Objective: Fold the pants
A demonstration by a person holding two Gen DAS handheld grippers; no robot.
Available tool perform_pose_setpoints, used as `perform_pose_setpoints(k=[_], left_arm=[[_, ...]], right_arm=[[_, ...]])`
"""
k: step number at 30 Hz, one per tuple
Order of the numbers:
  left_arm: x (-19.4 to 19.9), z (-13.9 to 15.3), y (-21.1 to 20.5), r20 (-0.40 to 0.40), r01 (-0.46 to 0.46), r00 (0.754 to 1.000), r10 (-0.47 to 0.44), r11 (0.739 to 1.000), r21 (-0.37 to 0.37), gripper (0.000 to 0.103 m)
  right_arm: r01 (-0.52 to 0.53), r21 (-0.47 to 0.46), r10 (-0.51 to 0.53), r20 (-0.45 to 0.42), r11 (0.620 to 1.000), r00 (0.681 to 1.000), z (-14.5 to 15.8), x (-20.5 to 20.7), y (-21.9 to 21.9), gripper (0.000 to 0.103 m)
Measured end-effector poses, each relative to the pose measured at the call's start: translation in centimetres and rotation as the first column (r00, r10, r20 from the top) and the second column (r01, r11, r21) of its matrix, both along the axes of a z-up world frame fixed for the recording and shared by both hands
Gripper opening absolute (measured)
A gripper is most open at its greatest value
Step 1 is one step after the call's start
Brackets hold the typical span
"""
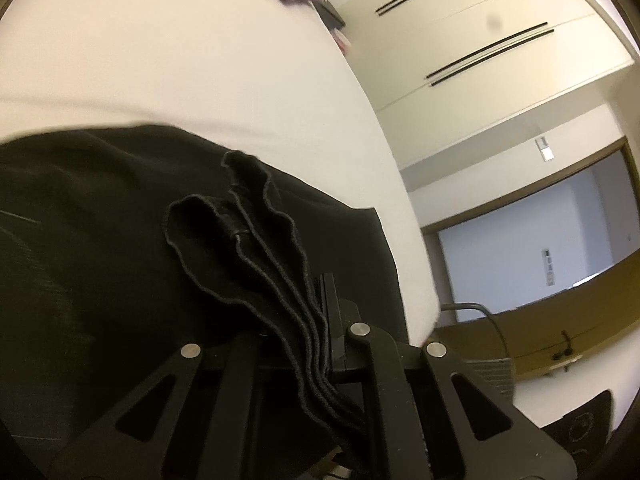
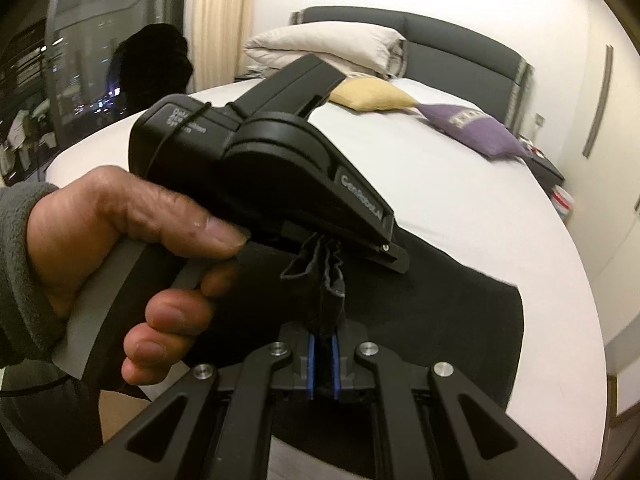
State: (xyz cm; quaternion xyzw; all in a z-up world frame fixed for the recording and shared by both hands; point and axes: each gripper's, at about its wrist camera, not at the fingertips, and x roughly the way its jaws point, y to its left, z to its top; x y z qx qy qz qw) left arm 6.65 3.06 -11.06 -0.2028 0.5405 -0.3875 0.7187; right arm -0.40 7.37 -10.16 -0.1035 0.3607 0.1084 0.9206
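So the black pants (image 2: pixel 420 300) are lying spread on the white bed (image 2: pixel 460 200), over the near edge of the mattress, with one bunched end lifted up off the sheet. From the left wrist view you can see that end is a stack of several fabric layers (image 1: pixel 256 240), the wavy hemmed edges all lined up next to each other, running straight down into the left tool (image 1: pixel 320 320). That tool is pinched narrow on the stack, fabric filling the gap between its fingers.

The right tool (image 2: pixel 323 356) is doing the same thing from the other side: its blue pads (image 2: pixel 310 364) are nearly together with a dark wad of the pants squeezed between them. The two tools are really close, basically gripping the same bunch, and in the right wrist view the left tool's black body sits just above that wad. The person's left hand (image 2: pixel 132 240) is wrapped around its grey handle, with a grey fleece sleeve (image 2: pixel 20 272) at the wrist.

Further up the bed, toward the dark headboard (image 2: pixel 460 44), there's a yellow pillow (image 2: pixel 372 94), a purple pillow (image 2: pixel 476 130) near the far right edge, and a folded white duvet (image 2: pixel 324 48) stacked against the headboard. A dark window (image 2: pixel 100 60) with a cream curtain (image 2: pixel 218 20) is off to the left.
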Motion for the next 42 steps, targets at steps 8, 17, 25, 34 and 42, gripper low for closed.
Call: perform_pose_setpoints(k=[8,17,25,34,42], left_arm=[[-0.5,-3.8,4.3,-0.009,-0.049,0.999,0.051,0.992,0.116,0.006],[-0.6,-5.1,4.2,-0.010,-0.037,0.999,0.039,0.986,0.163,0.010],[-2.0,-2.9,6.5,0.070,-0.063,0.997,0.044,0.947,0.315,0.016],[-5.4,0.0,4.3,0.126,0.025,0.991,-0.046,0.987,0.158,0.016],[-8.4,-5.4,7.3,0.008,0.022,1.000,-0.023,0.992,0.126,0.016]], right_arm=[[-0.060,0.025,0.062,-0.097,0.998,0.993,-3.2,2.2,3.0,0.007],[-0.073,0.166,0.111,-0.233,0.983,0.966,-4.9,1.5,1.3,0.042],[0.042,0.447,0.042,-0.176,0.894,0.984,1.4,-2.0,-10.4,0.044],[0.219,0.739,-0.004,-0.281,0.637,0.960,-2.7,0.8,-20.6,0.044],[0.320,0.745,0.014,-0.404,0.586,0.915,-9.2,-0.9,-24.5,0.025]])
